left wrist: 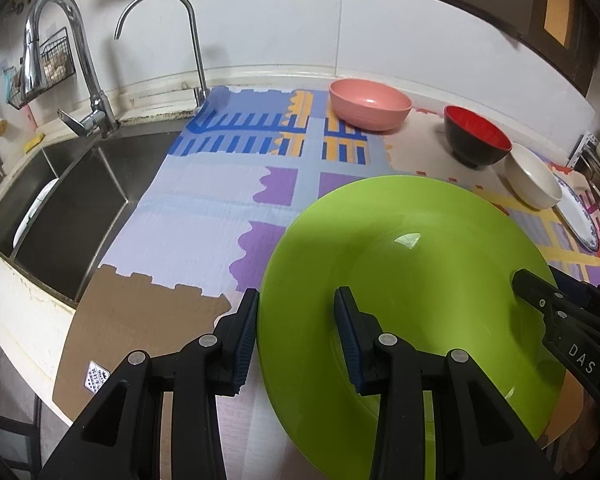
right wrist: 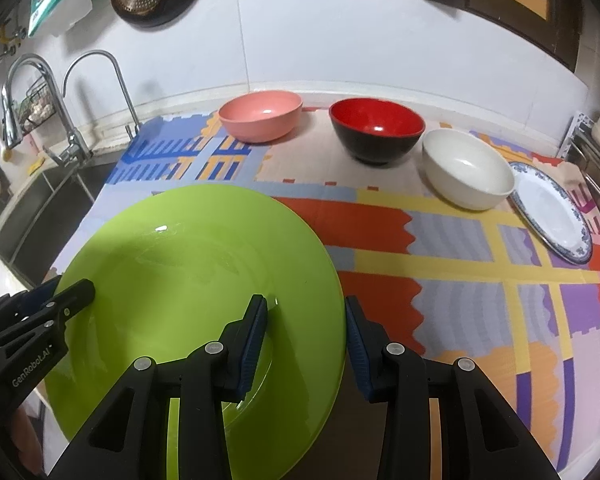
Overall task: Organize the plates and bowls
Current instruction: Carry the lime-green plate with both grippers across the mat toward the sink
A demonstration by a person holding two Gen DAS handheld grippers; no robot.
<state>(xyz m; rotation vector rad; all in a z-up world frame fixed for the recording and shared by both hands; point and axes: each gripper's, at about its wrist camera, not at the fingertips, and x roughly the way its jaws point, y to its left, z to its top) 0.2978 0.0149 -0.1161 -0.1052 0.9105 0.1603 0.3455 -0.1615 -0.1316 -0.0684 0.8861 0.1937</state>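
Observation:
A large green plate (left wrist: 412,280) (right wrist: 188,280) is held near the counter's front edge. My left gripper (left wrist: 296,328) straddles its left rim, one finger above and one outside; the jaws stand apart with the rim between them. My right gripper (right wrist: 306,332) straddles the right rim the same way. Each gripper shows in the other's view, the right (left wrist: 540,300) and the left (right wrist: 68,300). Behind stand a pink bowl (right wrist: 260,114), a red-and-black bowl (right wrist: 376,128), a white bowl (right wrist: 466,166) and a blue-rimmed white plate (right wrist: 552,210).
A patterned foam mat (right wrist: 440,248) covers the counter. A steel sink (left wrist: 72,208) with two faucets (left wrist: 80,68) lies to the left, with a white dish (left wrist: 32,208) in it. A metal rack (right wrist: 596,160) stands at the far right. A wall runs behind the bowls.

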